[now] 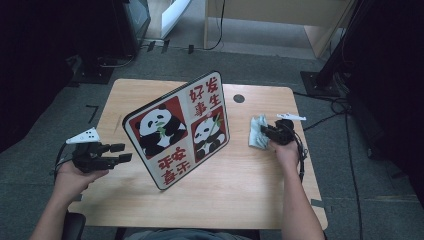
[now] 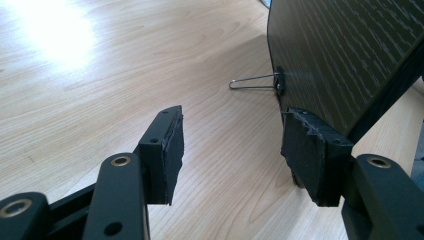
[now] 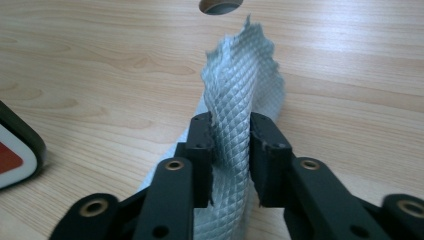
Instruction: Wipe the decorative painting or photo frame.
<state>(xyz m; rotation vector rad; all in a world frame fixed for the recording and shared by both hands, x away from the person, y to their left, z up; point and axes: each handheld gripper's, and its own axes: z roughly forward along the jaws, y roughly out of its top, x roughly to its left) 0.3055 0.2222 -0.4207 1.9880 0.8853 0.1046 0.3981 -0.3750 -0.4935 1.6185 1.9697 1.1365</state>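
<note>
The right gripper view shows the right gripper (image 3: 231, 131) with one grey, diamond-textured cloth (image 3: 240, 95) standing up between its two jaws. The pads lie close against the fold on both sides, though a thin gap shows at the right pad, so whether they clamp it cannot be told. Just beyond the cloth's tip sits one round hole (image 3: 219, 6) in the wooden table (image 3: 100, 60), and off to the claw's left the rounded corner of the panda board (image 3: 15, 155) comes in.

In the left gripper view, the left gripper (image 2: 230, 145) is spread wide with only bare wood between the pads. Just ahead of its right pad stands the dark back of the board (image 2: 345, 55), propped on one wire stand (image 2: 252, 82).

The high view shows one board (image 1: 180, 127) standing tilted between the two claws, well apart from the cloth (image 1: 258, 131). It has four squares: two with pandas, two with red Chinese writing, the upper one "好发事生".
</note>
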